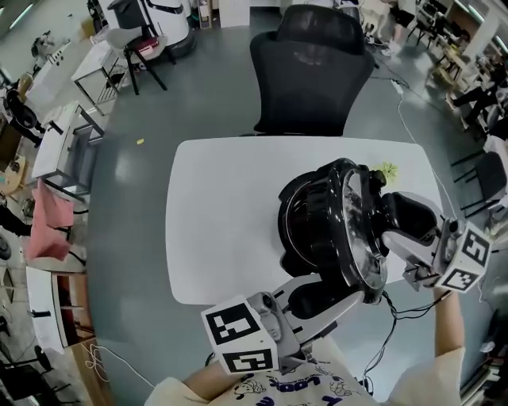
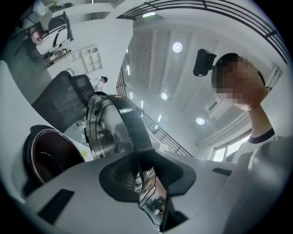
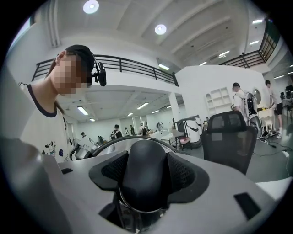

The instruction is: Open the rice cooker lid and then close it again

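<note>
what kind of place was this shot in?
Likely a large open-plan lab or office hall: an office chair at a white table, a mezzanine railing overhead, people standing in the background.

— What sort of place is this?
— A big open lab or workshop hall, I'd say. It has a grey floor (image 1: 131, 222), a high ceiling with round lights (image 3: 90, 6), and a railed balcony (image 3: 137, 63) running along above.
— Not an office? There's a black office chair (image 1: 311, 71) at a white table (image 1: 218, 214).
— True, but more benches (image 1: 59, 147) stand along the side, a cable (image 1: 409, 131) trails over the floor, and people (image 3: 238, 98) stand among equipment further back.
</note>
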A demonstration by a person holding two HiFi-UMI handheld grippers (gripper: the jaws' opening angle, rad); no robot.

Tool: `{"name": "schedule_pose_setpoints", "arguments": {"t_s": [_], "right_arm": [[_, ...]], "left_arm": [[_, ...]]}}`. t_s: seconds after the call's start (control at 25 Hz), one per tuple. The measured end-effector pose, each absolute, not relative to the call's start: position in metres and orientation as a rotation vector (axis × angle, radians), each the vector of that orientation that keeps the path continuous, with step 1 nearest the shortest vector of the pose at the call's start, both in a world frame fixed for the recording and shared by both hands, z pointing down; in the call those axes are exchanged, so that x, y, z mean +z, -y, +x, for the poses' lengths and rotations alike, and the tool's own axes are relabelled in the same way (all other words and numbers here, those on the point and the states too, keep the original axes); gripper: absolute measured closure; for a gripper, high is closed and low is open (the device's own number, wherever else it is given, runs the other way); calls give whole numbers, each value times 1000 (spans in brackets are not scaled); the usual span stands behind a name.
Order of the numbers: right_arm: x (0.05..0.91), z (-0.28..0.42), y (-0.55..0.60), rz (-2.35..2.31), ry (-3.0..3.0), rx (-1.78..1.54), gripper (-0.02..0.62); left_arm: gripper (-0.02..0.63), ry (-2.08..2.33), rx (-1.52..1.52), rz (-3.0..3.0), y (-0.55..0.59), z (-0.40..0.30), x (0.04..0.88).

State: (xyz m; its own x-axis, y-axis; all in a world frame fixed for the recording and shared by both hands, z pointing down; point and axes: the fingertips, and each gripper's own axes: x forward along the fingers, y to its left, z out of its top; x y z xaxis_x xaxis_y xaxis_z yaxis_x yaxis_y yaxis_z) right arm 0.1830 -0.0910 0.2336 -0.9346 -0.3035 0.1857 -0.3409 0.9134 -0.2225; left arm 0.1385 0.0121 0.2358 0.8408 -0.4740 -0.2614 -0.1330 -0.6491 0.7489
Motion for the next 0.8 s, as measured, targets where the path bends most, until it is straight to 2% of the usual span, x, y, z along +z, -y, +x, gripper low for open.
{"name": "schedule_pose_setpoints", "arguments": {"t_s": [0.8], "right_arm": [[322, 128, 146, 41, 2594, 321, 304]], "left_arm": [[500, 434, -594, 2021, 35, 130, 323]]}}
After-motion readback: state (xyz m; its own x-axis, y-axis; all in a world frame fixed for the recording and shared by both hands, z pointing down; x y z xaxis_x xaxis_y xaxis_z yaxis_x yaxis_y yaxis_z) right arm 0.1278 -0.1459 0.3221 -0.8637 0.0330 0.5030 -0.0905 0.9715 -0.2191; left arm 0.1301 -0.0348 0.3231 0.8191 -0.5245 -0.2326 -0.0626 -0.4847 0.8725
